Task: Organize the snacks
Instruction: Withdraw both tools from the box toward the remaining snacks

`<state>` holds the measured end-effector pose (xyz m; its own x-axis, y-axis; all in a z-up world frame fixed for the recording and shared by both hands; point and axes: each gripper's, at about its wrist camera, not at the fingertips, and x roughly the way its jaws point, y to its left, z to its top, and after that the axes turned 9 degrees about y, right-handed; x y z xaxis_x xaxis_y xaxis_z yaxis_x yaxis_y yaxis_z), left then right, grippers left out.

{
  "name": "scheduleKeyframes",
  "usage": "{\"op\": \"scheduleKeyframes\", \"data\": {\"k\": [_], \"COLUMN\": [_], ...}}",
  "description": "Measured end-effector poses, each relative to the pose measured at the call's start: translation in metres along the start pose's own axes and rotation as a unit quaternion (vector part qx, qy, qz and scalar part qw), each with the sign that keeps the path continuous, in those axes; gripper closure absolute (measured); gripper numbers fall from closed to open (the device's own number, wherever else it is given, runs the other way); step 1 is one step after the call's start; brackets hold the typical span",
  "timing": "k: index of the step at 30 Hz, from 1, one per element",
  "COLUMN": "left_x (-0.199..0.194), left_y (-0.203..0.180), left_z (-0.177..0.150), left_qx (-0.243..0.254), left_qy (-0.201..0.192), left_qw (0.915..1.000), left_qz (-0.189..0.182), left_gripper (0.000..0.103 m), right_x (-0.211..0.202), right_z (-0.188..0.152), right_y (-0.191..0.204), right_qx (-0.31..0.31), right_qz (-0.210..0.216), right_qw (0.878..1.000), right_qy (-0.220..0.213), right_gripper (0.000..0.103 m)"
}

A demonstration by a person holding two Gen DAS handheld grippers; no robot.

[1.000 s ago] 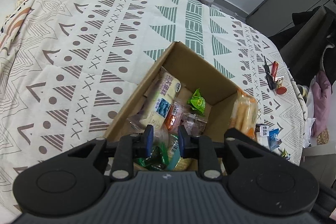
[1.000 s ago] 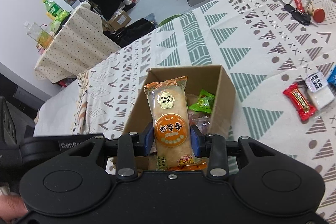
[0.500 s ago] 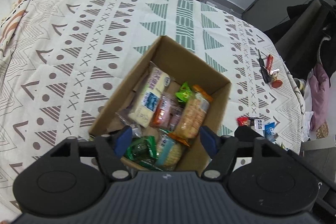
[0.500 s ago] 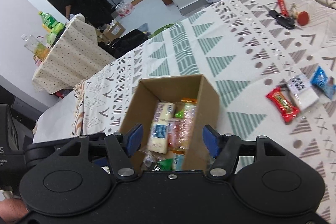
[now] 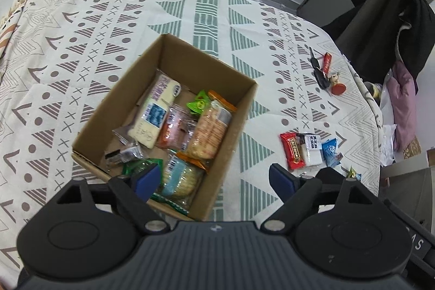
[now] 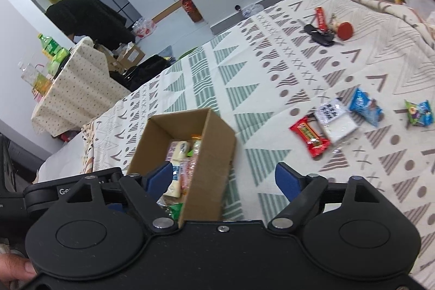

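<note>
Two grippers, left (image 5: 214, 178) and right (image 6: 224, 178), fingers spread, empty (wrapper print probably illegible).

Only "Ge" reads on the left gripper (image 6: 114, 195) body; snack labels blur

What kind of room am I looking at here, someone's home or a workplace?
Hard to be sure, but probably a lived-in home: a patterned cream tablecloth covers the table, a bunch of keys with red tags lies on it, and green drink bottles stand on a second cloth-covered table.
</note>
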<state>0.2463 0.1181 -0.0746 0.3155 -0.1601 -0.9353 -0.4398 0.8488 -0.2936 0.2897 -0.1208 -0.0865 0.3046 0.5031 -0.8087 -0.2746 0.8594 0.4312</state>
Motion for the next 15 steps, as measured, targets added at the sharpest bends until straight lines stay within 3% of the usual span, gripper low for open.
{"op": "scheduleKeyframes", "data": {"k": [15], "left_x": [0.011], "left_y": [-0.050], "left_z": [-0.023], "left_qx": [0.030], "left_qy": [0.006], "left_qw": [0.9995], "left_qz": [0.009], "left_gripper": [0.015], "right_x": [-0.028], "right_z": [-0.012], "right_y": [-0.057], "right_qx": [0.035], "right_qz": [-0.002], "right_qw": [0.999], "right_qy": [-0.016], "right_gripper": [0.015]}}
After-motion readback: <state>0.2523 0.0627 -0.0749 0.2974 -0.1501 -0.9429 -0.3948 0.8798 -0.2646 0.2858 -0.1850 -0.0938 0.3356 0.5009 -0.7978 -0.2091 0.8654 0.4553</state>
